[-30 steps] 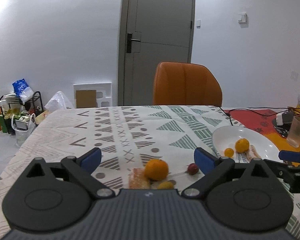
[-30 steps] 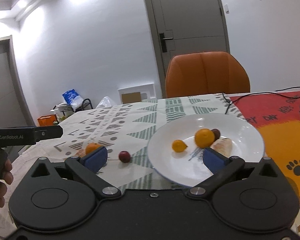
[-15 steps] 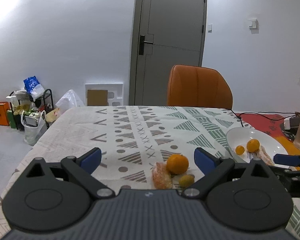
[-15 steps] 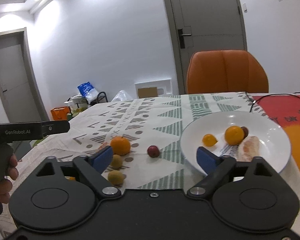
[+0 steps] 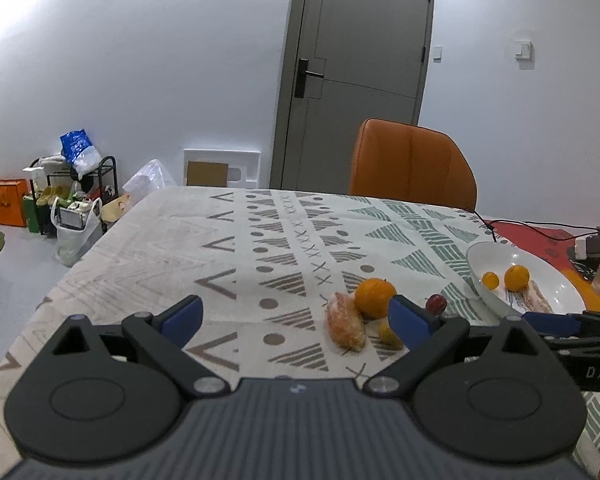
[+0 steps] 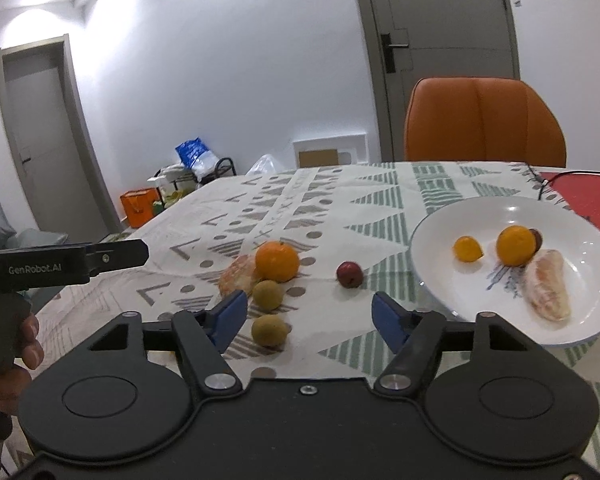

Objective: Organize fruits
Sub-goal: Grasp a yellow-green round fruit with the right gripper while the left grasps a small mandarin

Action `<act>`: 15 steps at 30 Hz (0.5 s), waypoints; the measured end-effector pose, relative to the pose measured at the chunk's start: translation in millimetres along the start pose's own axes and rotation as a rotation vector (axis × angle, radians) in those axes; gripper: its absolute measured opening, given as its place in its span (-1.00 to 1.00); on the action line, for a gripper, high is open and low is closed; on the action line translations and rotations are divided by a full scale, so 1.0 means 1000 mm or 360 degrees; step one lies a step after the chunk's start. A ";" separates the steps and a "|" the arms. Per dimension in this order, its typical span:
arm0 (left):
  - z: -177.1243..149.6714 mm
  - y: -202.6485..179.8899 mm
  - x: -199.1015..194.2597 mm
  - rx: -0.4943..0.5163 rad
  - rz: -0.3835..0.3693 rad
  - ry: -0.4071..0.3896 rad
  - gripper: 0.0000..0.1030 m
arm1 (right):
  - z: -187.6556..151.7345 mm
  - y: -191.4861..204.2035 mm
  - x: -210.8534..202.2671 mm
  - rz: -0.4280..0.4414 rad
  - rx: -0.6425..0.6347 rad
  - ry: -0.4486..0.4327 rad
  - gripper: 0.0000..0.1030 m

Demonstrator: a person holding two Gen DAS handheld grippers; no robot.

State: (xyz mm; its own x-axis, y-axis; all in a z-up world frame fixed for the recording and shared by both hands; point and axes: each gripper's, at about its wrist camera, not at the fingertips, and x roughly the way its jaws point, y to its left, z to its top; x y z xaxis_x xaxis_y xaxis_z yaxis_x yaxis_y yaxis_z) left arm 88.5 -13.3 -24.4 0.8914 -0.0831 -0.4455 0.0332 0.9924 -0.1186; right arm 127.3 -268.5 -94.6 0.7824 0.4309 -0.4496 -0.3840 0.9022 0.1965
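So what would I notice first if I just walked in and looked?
Probably the white plate on the right of the table, holding fruit like a bright tangerine. Left of it, a bigger orange and a small red fruit lie loose on the patterned tablecloth.

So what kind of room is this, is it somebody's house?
Probably a dining room in a home. There is a table with a patterned cloth, a white plate with fruit on it, an orange chair pulled up behind, and shopping bags piled by the wall.
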 end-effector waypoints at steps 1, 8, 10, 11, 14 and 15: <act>-0.002 0.000 0.000 -0.0006 0.0004 0.0001 0.90 | -0.001 0.002 0.002 0.0006 -0.0006 0.0010 0.27; -0.013 0.005 0.002 -0.0028 -0.0009 0.0029 0.86 | -0.004 0.010 0.013 0.0037 -0.0034 0.0068 0.14; -0.016 0.006 0.002 -0.0034 -0.0016 0.0035 0.84 | -0.004 0.012 0.018 0.0050 -0.0040 0.0085 0.12; -0.017 0.007 0.002 -0.0036 -0.0023 0.0043 0.82 | -0.005 0.014 0.020 0.0056 -0.0043 0.0095 0.11; -0.020 0.007 0.004 -0.0040 -0.0048 0.0071 0.72 | -0.006 0.017 0.029 0.0077 -0.0053 0.0129 0.06; -0.022 0.007 0.004 -0.0042 -0.0057 0.0079 0.70 | -0.007 0.017 0.032 0.0082 -0.0055 0.0138 0.04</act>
State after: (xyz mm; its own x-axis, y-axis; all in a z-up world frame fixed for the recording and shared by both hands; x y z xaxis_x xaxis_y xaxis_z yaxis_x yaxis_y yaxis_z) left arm 82.3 -8.9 -46.5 0.8663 -0.1235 -0.4841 0.0520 0.9860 -0.1585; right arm 141.9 -239.2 -111.6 0.7166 0.4720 -0.5136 -0.4404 0.8771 0.1915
